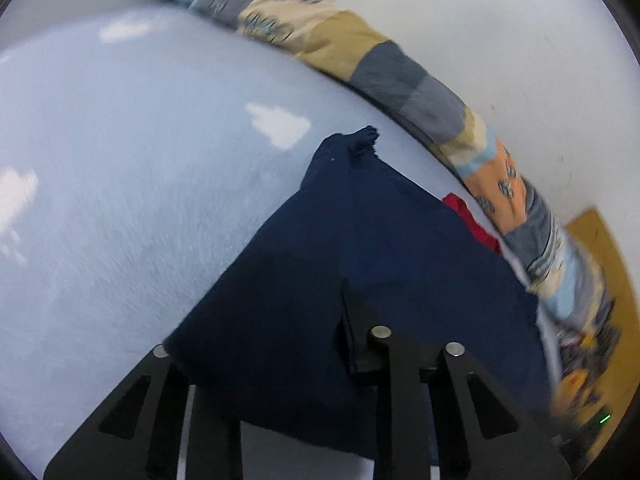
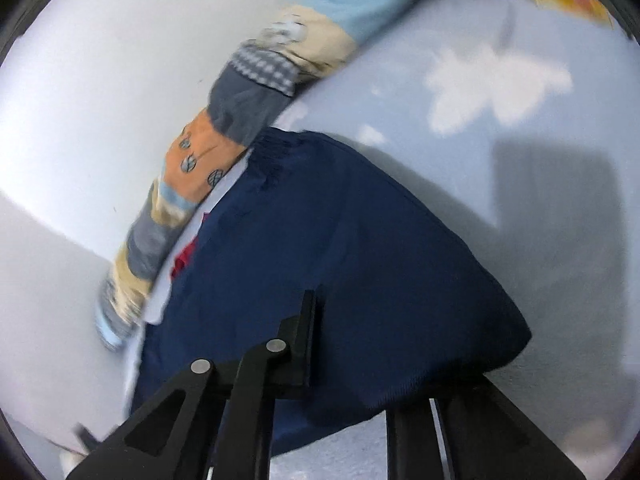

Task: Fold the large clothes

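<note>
Both the left gripper (image 1: 352, 344) and right gripper (image 2: 308, 344) are clamped on the near edge of the navy garment (image 2: 340, 240), which stretches away toward the patchwork bolster (image 1: 400, 76).

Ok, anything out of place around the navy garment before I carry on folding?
A red cloth pokes out from under the navy garment at its far edge, beside the patchwork roll. It may get caught in the fold. Otherwise nothing stands out.
</note>
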`<state>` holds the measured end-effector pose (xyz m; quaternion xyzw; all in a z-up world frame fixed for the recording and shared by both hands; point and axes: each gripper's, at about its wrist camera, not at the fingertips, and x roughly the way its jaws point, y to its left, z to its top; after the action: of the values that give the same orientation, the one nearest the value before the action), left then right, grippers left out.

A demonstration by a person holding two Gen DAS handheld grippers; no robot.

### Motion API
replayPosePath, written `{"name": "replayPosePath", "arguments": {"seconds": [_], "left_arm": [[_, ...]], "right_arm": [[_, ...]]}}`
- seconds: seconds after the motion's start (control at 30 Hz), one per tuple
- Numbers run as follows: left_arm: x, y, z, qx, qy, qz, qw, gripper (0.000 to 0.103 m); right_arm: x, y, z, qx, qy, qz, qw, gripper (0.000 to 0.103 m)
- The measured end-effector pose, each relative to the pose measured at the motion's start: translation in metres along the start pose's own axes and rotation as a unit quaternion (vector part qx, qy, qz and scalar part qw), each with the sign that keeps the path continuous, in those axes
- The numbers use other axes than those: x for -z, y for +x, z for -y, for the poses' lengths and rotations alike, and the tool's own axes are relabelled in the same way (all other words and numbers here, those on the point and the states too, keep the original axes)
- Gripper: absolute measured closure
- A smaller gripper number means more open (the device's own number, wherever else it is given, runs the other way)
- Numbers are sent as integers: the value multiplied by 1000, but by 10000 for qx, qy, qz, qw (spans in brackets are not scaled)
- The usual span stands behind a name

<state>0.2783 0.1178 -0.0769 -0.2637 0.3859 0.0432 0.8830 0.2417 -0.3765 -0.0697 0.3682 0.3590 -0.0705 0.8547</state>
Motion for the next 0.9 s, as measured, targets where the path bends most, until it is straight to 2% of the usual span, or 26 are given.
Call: {"name": "replayPosePath", "arguments": {"seconds": [0.13, 0.3, 0.37, 0.5, 0.63, 0.67, 0.73, 0.77, 0.8, 0.83, 0.87, 0.9], "left_arm": [[12, -23, 2, -150, 424, 48, 9990, 84], [29, -58, 2, -342, 829, -48, 9960, 84], [36, -65, 1, -336, 787, -112, 9963, 84], [63, -88, -25, -314, 635, -288, 9971, 84], [90, -107, -38, -360, 715, -315, 9963, 83], [94, -108, -39, -385, 714, -334, 9961, 78], [99, -108, -46, -555, 626, -459, 9954, 60], [100, -108, -51, -701, 533, -561, 9945, 42], [101, -110, -59, -821, 362, -673, 9937, 31], [101, -117, -68, -850, 110, -744, 9935, 30], [102, -123, -73, -842, -34, -755, 9936, 30], [103, -132, -76, -821, -174, -718, 9939, 30]], "right_arm": [[9, -31, -21, 194, -576, 271, 9978, 93], [28, -67, -35, 406, -1080, 292, 9929, 94], [39, -84, -34, 364, -1067, 265, 9933, 94], [69, -115, -14, 346, -886, 116, 9954, 93], [91, -133, 6, 444, -767, 8, 9961, 93], [92, -134, 7, 497, -797, 0, 9956, 93], [95, -133, 12, 751, -872, -72, 9933, 89], [94, -130, 22, 800, -710, -251, 9939, 83], [93, -128, 29, 859, -529, -413, 9940, 79], [92, -128, 38, 942, -262, -597, 9934, 69], [92, -132, 50, 939, 46, -706, 9931, 63], [92, -146, 63, 954, 376, -631, 9927, 64]]}}
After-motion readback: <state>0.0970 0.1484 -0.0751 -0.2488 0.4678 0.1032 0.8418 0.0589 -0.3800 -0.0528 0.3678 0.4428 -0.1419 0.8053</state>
